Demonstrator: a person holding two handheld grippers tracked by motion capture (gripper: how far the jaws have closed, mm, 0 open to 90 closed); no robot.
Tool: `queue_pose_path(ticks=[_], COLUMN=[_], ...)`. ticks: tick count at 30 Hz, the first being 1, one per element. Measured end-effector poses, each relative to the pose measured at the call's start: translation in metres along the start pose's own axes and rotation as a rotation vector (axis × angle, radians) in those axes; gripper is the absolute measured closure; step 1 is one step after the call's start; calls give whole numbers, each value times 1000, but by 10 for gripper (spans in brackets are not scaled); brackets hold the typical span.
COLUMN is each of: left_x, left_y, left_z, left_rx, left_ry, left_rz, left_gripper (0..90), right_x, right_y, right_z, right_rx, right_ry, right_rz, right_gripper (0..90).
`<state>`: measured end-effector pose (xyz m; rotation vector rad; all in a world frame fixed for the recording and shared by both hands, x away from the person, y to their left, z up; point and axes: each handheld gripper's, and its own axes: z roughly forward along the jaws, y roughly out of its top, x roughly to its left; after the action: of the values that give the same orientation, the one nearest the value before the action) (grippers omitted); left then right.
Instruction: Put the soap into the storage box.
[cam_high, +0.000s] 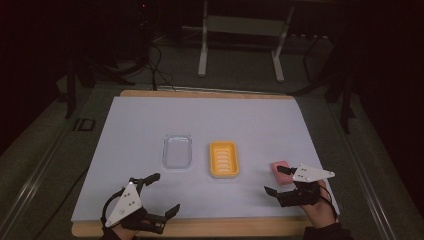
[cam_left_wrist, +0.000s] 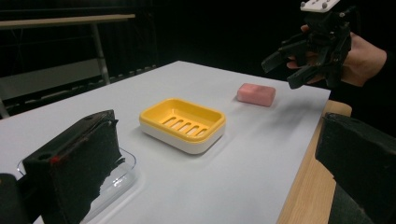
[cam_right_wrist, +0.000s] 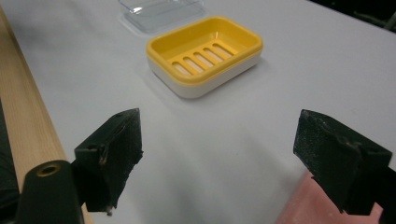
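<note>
A pink bar of soap (cam_high: 279, 167) lies flat on the white sheet (cam_high: 150, 115) covering a wooden table (cam_high: 200, 93), at the person's right side, to the right of a yellow soap dish (cam_high: 223, 158). The bar is a small rounded block, plain and pale pink, with softened edges and a matte face; in the left gripper view it (cam_left_wrist: 256, 94) rests alone on the sheet beyond the dish (cam_left_wrist: 183, 123), well apart from it. The right gripper (cam_high: 281, 181), held in a hand (cam_high: 320, 207), hovers just at the soap with its two black jaws spread wide; one jaw tip sits over the bar's near edge, the other stands off toward the dish, and whether a jaw touches the bar cannot be told. In the right gripper view the pink bar (cam_right_wrist: 299, 207) shows at the bottom under the right-hand jaw, with the dish (cam_right_wrist: 205, 53) ahead. The dish has a yellow slotted tray set in a white base, and a clear plastic lid (cam_high: 177, 150) lies just left of it. The left gripper (cam_high: 165, 195) rests near the table's front edge, jaws also wide apart, holding nothing
</note>
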<state>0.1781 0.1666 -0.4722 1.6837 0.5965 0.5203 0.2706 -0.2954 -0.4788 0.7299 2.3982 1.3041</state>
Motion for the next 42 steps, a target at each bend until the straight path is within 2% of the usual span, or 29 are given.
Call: queue_pose_path(ticks=[3, 9, 11, 12, 13, 14, 16, 18, 19, 23, 26, 30, 31, 32, 36, 38, 39, 40, 42], left_x=[0, 0, 0, 0, 0, 0, 0, 0, 0, 0, 0, 0, 0, 0, 0, 0, -1, -1, -1], left_y=[0, 0, 0, 0, 0, 0, 0, 0, 0, 0, 0, 0, 0, 0, 0, 0, 0, 0, 0], left_z=[0, 0, 0, 0, 0, 0, 0, 0, 0, 0, 0, -1, -1, -1, -1, -1, -1, -1, -1], left_rx=[2, -3, -1, -1, -2, -2, -2, -3, -2, -1, -1, -2, -2, -2, 0, -1, 2, 2, 2], left_ry=[5, 19, 23, 23, 26, 26, 27, 27, 29, 30, 32, 33, 33, 38, 39, 39, 40, 40, 40], left_rz=[3, 2, 7, 7, 9, 9, 8, 8, 11, 13, 12, 13, 13, 17, 19, 21, 22, 22, 25], left_gripper=[5, 5, 5, 5, 5, 5, 5, 5, 5, 5, 5, 5, 5, 5, 5, 5, 5, 5, 5], right_x=[0, -1, -3, -3, -4, -4, -5, -5, -4, -4, -2, -5, -5, -7, -14, -16, -19, -19, -23], right_y=[0, 0, -1, -1, -1, -1, 0, 1, 3, 7, 8, 10, 10, 11, 11, 11, 11, 11, 11], right_z=[3, 3, 4, 4, 5, 5, 5, 5, 5, 5, 7, 6, 6, 3, -4, -6, -8, -8, -9], right_rx=[20, 35, 72, 72, 100, 100, 124, 132, 155, 226, 269, 283, 283, 284, 282, 288, 296, 296, 345], right_ry=[-3, -19, -36, -36, -49, -49, -87, -99, -136, -144, -173, -205, -205, -233, -279, -286, -307, -307, -309], right_rz=[-7, 14, 27, 27, 33, 33, 20, 9, -16, -21, -33, 23, 23, 55, 145, 163, 197, 197, 243], right_gripper=[152, 147, 147, 147, 147, 147, 142, 140, 140, 141, 141, 142, 142, 143, 142, 142, 143, 143, 144])
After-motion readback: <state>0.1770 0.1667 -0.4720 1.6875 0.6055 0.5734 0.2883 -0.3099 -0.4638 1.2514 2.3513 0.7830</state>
